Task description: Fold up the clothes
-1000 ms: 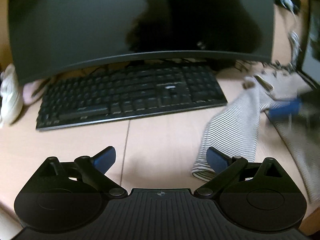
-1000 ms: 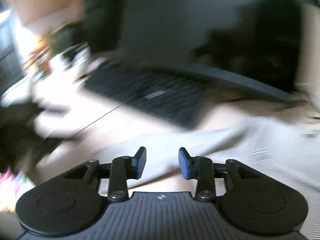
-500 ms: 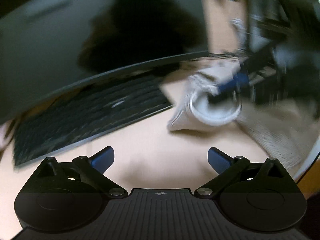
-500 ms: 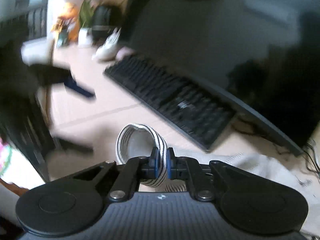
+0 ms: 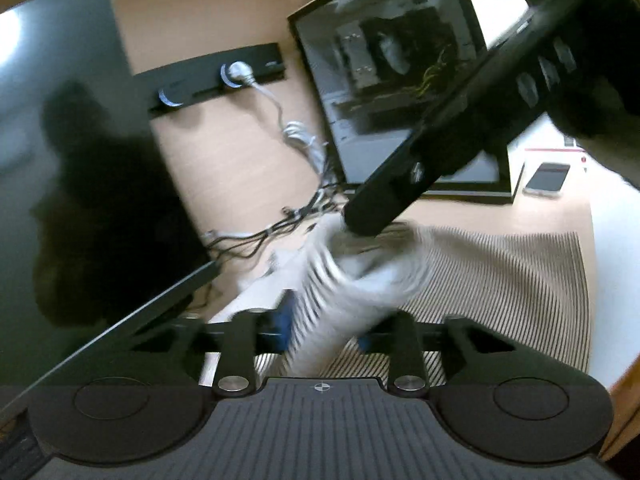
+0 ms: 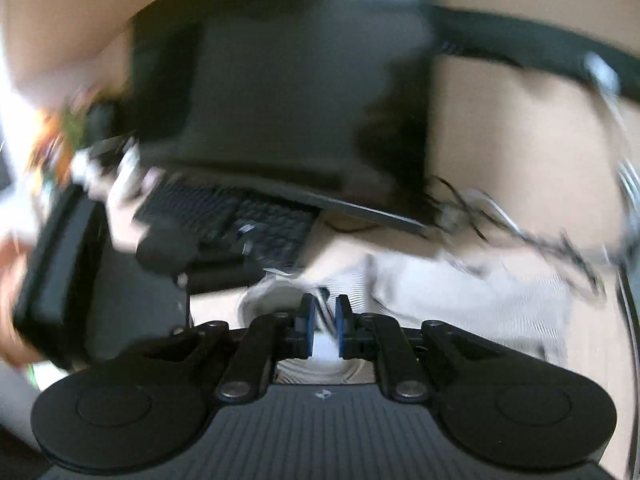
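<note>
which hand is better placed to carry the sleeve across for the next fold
Left, probably. The left hand-held gripper is shut on the striped sleeve. The right hand-held gripper has just been opening; cloth sits between its pads, but a gap shows there.

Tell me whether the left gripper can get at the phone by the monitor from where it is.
Probably not directly: the left gripper is shut on the sleeve, and the right gripper's body crosses the way to the phone.
</note>
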Action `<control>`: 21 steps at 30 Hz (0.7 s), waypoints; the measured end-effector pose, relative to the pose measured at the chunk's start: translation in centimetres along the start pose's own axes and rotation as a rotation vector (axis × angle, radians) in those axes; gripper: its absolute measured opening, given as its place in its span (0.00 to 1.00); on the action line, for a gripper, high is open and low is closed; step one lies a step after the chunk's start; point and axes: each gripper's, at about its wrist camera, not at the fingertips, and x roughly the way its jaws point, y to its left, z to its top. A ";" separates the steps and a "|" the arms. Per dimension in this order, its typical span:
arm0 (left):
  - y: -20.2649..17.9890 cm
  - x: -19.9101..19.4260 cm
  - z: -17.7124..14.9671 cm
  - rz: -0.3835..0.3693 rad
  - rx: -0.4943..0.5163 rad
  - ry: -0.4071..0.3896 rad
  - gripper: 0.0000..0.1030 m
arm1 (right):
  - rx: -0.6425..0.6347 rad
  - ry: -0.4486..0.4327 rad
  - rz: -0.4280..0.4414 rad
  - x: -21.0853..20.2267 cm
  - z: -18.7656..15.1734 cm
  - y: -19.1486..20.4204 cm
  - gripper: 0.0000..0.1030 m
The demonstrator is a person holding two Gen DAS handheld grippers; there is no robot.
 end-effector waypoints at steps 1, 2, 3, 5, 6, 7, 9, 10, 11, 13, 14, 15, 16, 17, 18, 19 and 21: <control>-0.5 0.4 0.3 0.006 -0.011 -0.003 0.18 | 0.103 -0.008 -0.008 -0.8 -0.2 -1.6 0.36; -0.8 0.7 0.5 0.009 -0.022 -0.005 0.17 | 0.205 -0.017 -0.016 -1.6 -0.4 -3.1 0.46; -1.0 1.1 0.8 0.010 -0.031 -0.006 0.16 | 0.308 -0.025 -0.025 -2.4 -0.6 -4.7 0.47; -1.5 1.9 1.2 0.012 -0.039 0.001 0.16 | 0.538 -0.036 0.016 -3.4 -1.6 -7.5 0.48; -1.8 2.4 1.4 0.013 -0.042 0.006 0.16 | 0.639 -0.043 0.041 -3.6 -2.2 -8.5 0.49; -1.9 2.9 1.7 0.013 -0.044 0.012 0.16 | 0.688 -0.041 0.054 -3.4 -2.5 -9.0 0.49; -2.0 3.3 1.9 0.008 -0.050 0.024 0.16 | 0.711 -0.025 0.065 -2.4 -2.5 -9.2 0.49; -2.3 3.5 2.0 0.010 -0.053 0.028 0.16 | 0.723 -0.017 0.071 -1.9 -2.6 -9.3 0.49; -2.4 3.7 2.2 0.014 -0.056 0.032 0.16 | 0.734 -0.009 0.076 -1.4 -2.6 -9.4 0.49; -2.4 4.1 2.6 0.031 -0.065 0.037 0.16 | 0.766 0.014 0.101 0.1 -2.4 -9.9 0.49; -2.4 4.4 2.8 0.039 -0.069 0.040 0.16 | 0.782 0.031 0.108 1.1 -2.1 -10.3 0.49; -2.4 4.5 3.0 0.049 -0.074 0.045 0.16 | 0.794 0.050 0.118 2.0 -1.9 -10.6 0.49; -2.3 4.6 3.1 0.061 -0.083 0.052 0.16 | 0.796 0.066 0.129 2.9 -1.8 -10.7 0.49; -2.3 4.6 3.1 0.074 -0.094 0.061 0.16 | 0.793 0.081 0.140 3.6 -1.6 -10.6 0.46; -2.2 4.6 3.0 0.089 -0.108 0.071 0.14 | 0.781 0.095 0.152 4.4 -1.3 -10.5 0.37; -1.9 4.7 3.0 0.112 -0.129 0.082 0.14 | 0.757 0.108 0.159 4.9 -0.9 -10.4 0.34; -1.0 4.6 2.7 0.159 -0.204 0.103 0.24 | 0.693 0.133 0.167 5.8 -0.2 -10.2 0.16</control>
